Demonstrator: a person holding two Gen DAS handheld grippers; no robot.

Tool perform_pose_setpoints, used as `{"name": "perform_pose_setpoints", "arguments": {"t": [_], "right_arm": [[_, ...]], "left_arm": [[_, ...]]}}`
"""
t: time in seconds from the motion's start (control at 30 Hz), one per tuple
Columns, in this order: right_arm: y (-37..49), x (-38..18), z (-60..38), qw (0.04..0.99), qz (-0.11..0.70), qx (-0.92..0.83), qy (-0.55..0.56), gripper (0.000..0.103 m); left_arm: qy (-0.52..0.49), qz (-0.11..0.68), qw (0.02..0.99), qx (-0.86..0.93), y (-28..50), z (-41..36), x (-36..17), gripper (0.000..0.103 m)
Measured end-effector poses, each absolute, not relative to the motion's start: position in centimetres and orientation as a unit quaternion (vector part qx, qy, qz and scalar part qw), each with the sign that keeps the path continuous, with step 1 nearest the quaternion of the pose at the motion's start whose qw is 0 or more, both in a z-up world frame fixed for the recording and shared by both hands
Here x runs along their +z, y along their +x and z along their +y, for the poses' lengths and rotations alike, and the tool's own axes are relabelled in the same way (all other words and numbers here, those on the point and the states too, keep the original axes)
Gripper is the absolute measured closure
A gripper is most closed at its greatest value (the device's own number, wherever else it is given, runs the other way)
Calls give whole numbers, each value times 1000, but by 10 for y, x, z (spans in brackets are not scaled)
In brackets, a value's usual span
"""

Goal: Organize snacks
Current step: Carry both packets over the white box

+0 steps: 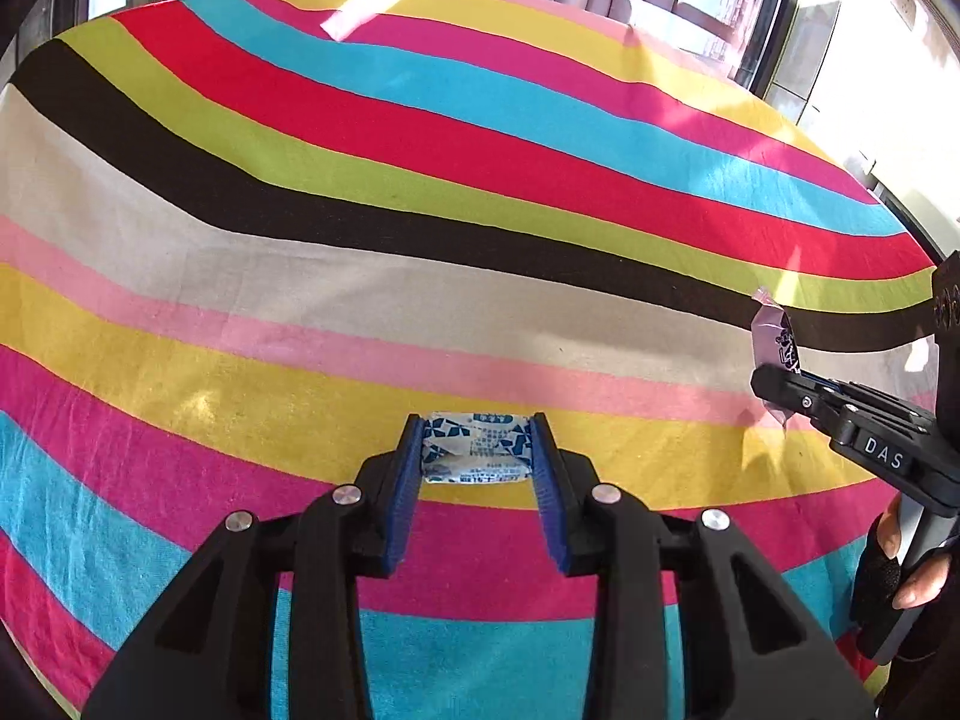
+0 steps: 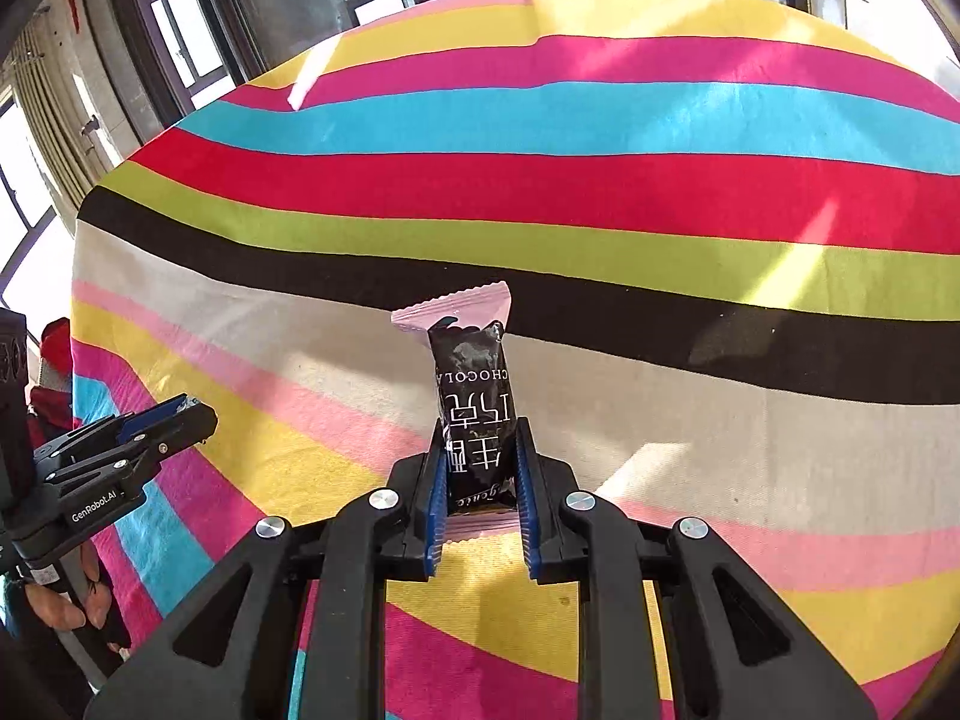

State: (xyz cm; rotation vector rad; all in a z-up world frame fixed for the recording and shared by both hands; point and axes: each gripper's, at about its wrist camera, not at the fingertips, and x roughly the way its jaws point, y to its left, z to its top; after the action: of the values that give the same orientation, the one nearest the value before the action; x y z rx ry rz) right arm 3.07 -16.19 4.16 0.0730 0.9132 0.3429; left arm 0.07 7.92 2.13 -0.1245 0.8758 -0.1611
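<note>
My left gripper (image 1: 477, 432) is shut on a small white and blue snack packet (image 1: 477, 447), held crosswise between its blue pads above the striped cloth. My right gripper (image 2: 480, 438) is shut on a black chocolate bar packet (image 2: 474, 402) with pink crimped ends, which sticks out forward past the fingertips. In the left wrist view the right gripper (image 1: 774, 381) shows at the right edge with the pink end of its packet (image 1: 774, 330) standing up from it. The left gripper (image 2: 192, 411) shows at the left edge of the right wrist view, side on.
A striped tablecloth (image 1: 420, 180) in red, blue, yellow, pink, green, black and beige covers the round table. Windows and dark frames stand beyond its far edge. A person's hand (image 1: 918, 576) holds the right gripper's handle; another hand (image 2: 66, 606) holds the left one.
</note>
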Motion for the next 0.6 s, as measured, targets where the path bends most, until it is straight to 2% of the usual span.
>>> {"name": "perform_pose_setpoints", "arguments": {"t": [0.6], "right_arm": [[-24,44,11,837,444,310,-74,83]], "left_arm": [[-126,408,904,-9,-63,187,15,68]]}}
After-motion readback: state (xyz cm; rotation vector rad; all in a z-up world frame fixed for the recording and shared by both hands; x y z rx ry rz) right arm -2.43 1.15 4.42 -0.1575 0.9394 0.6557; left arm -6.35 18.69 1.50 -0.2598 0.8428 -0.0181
